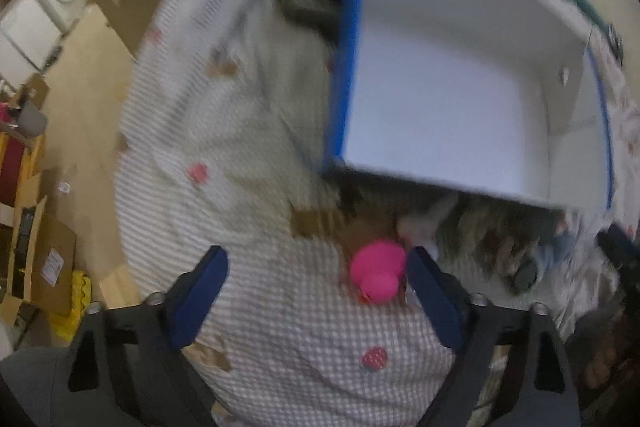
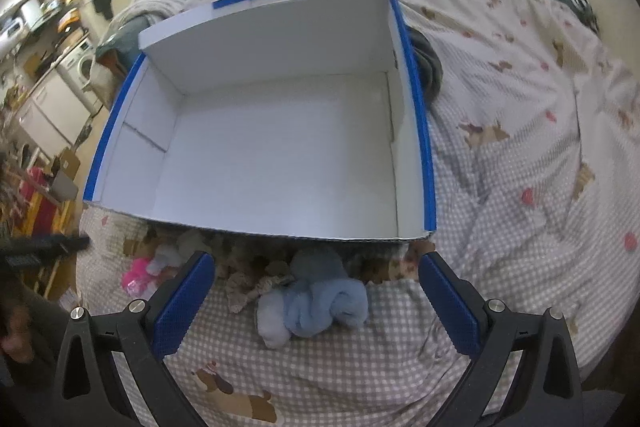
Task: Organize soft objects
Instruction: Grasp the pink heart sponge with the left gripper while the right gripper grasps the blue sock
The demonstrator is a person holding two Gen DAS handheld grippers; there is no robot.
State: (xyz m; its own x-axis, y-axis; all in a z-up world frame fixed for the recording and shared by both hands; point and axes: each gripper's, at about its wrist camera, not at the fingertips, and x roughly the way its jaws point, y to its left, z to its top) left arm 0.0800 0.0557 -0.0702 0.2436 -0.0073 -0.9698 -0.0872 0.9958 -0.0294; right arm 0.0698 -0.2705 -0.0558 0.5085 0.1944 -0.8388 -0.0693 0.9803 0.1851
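Below my wide-open right gripper (image 2: 316, 291), the rolled pale-blue fleece bundle (image 2: 316, 303) lies before the empty white blue-taped box (image 2: 416, 99); I'd centre, pinch its bulk, while my left gripper (image 1: 316, 287) gapes empty beside the pink plush (image 1: 378, 277)

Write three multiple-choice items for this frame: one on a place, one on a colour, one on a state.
1. Where does the light blue plush toy lie?
A. inside the box
B. on the checked bedspread in front of the box
C. on the floor

2. What colour is the tape on the white cardboard box rim?
A. red
B. green
C. blue

3. What state is the box in?
A. open and empty
B. closed with a lid
C. full of toys

Answers:
1. B, it sits on the bedspread between the right gripper fingers, outside the box's near wall.
2. C, blue strips run along the edges.
3. A, only bare white floor shows inside.
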